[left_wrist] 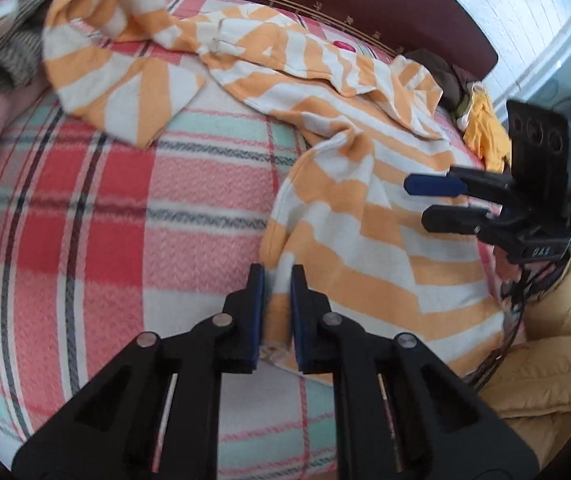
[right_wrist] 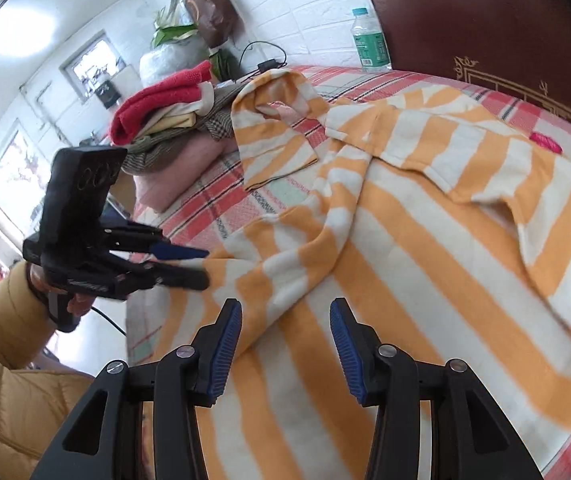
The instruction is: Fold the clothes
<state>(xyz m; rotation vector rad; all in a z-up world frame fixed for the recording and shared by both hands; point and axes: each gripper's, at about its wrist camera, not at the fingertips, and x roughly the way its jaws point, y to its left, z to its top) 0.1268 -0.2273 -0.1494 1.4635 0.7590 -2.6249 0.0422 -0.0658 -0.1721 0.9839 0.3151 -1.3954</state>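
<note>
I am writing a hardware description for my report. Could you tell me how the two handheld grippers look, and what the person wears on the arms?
Both the left gripper and the right gripper are black plastic with silver pivot screws and ribbed blue pads on the fingers. Each carries a black box with three round holes. Dark cables hang beneath the right one. The sleeve is mustard-yellow quilted puffer fabric.

bare blanket (left_wrist: 125, 220) left, clothes pile (right_wrist: 165, 120) beyond

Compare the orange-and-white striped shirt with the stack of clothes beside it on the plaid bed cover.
The orange-and-white striped shirt lies spread out and rumpled; the stack of clothes is folded. The shirt is one striped garment; the stack has several, with a red one on top. Both rest on the plaid bed cover.
</note>
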